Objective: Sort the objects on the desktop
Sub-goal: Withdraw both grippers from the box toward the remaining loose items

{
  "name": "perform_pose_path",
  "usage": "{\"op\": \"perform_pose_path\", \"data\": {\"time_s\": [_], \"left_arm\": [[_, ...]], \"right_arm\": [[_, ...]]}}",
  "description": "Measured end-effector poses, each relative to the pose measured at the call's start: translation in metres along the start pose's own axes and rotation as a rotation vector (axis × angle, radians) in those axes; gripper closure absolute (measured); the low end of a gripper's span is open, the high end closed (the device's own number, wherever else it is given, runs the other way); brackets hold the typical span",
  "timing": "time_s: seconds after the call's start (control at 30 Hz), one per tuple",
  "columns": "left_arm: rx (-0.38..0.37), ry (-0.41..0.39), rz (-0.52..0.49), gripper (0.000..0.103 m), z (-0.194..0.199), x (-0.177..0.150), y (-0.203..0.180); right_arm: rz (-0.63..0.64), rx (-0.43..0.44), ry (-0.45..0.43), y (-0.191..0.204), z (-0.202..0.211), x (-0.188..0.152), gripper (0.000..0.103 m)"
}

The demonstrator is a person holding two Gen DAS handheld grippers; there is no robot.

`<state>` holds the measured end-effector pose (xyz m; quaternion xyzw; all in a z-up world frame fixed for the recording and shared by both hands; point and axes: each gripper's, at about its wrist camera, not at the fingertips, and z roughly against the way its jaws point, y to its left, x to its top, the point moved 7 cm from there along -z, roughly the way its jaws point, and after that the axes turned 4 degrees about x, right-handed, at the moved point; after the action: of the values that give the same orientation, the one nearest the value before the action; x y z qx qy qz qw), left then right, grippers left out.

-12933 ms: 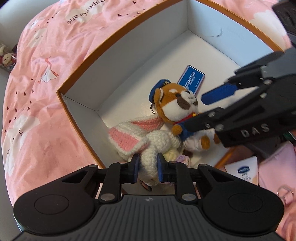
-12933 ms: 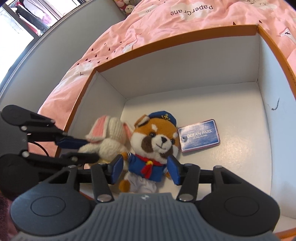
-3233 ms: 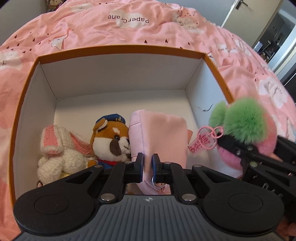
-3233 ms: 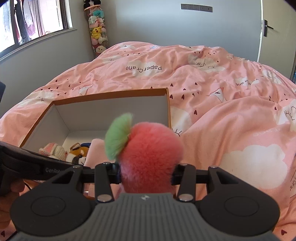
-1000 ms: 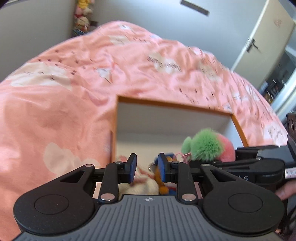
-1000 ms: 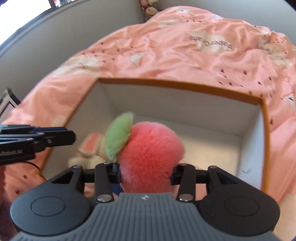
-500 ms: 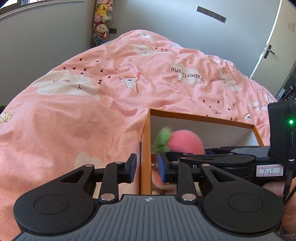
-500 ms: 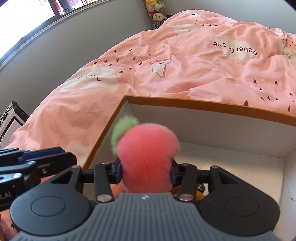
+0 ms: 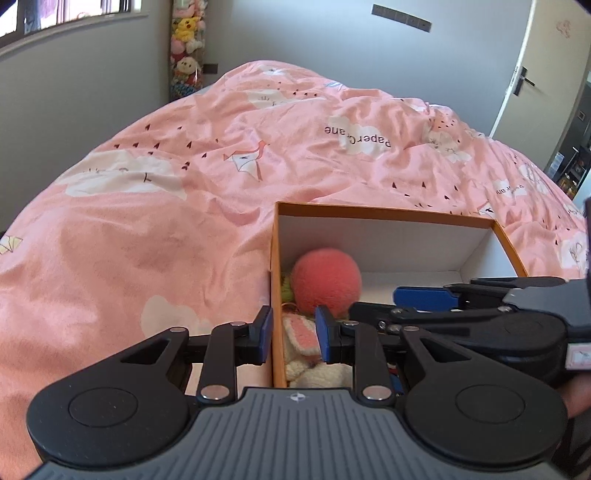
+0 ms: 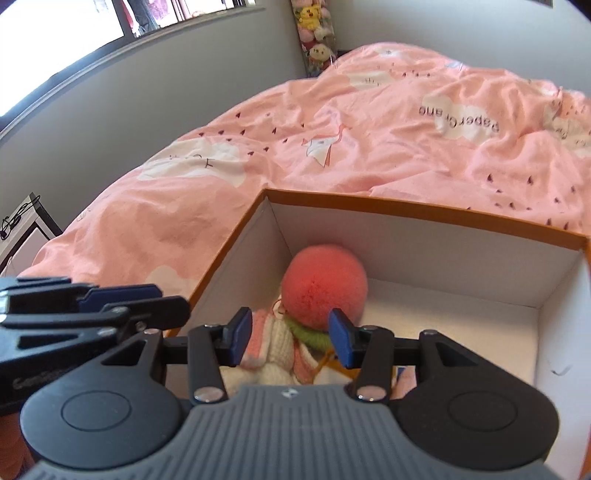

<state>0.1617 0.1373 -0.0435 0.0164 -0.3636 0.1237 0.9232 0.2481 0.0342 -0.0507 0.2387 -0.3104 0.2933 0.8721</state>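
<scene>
1. Grey walls (image 9: 92, 74) all round, pretty plain.
2. Big bed with a pink duvet (image 9: 166, 206), white clouds and "Paper Crane" print on it.
3. Window (image 10: 110, 22) up on the left, bright daylight coming in.
4. Tall clear tube of plush toys (image 9: 186, 48) in the corner.
5. White door (image 9: 535, 74) with a dark handle on the right.

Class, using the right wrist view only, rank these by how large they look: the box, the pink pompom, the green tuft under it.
1. box
2. pink pompom
3. green tuft, partly hidden, so its true size is unsure
</scene>
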Motion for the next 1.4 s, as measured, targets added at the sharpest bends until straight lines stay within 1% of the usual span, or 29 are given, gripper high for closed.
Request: {"op": "perform_pose_path", "data": {"time_s": [0.07,0.23,0.33,0.4,0.47,0.57,0.73,0.93,1.1,1.27,1.4], "left_arm": [[-0.004,-0.026,-0.023,0.075,0.008,-0.003,-0.007],[-0.036,-0.068,-0.082,0.072,0.033,-0.017,-0.032],[-0.042,-0.084,-0.119,0.072,0.046,-0.026,-0.047],[-0.058,-0.095,-0.135,0.071,0.054,-0.032,-0.056],[-0.084,-0.095,-0.157,0.071,0.061,-0.039,-0.066],[-0.106,-0.094,-0.202,0.071,0.069,-0.052,-0.081],[-0.142,-0.073,-0.259,0.071,0.079,-0.077,-0.099],[-0.179,-0.01,-0.324,0.069,0.083,-0.108,-0.115],[-0.218,0.057,-0.345,0.067,0.081,-0.132,-0.126],[-0.224,0.117,-0.369,0.066,0.078,-0.152,-0.133],[-0.222,0.149,-0.377,0.066,0.076,-0.162,-0.134]], "right_arm": [[-0.017,-0.045,-0.043,-0.003,0.018,-0.009,0.047],[-0.075,-0.117,-0.156,-0.008,0.066,-0.032,0.046],[-0.075,-0.177,-0.199,-0.008,0.091,-0.049,0.038],[-0.066,-0.211,-0.233,-0.008,0.107,-0.061,0.036],[-0.066,-0.244,-0.247,-0.009,0.12,-0.074,0.036],[-0.071,-0.246,-0.25,-0.009,0.136,-0.091,0.037],[-0.073,-0.237,-0.203,-0.012,0.154,-0.119,0.038],[-0.073,-0.239,-0.115,-0.014,0.163,-0.148,0.038],[-0.092,-0.223,-0.043,-0.021,0.17,-0.176,0.037],[-0.149,-0.236,-0.01,-0.035,0.181,-0.202,0.037],[-0.198,-0.239,0.006,-0.044,0.189,-0.215,0.038]]}}
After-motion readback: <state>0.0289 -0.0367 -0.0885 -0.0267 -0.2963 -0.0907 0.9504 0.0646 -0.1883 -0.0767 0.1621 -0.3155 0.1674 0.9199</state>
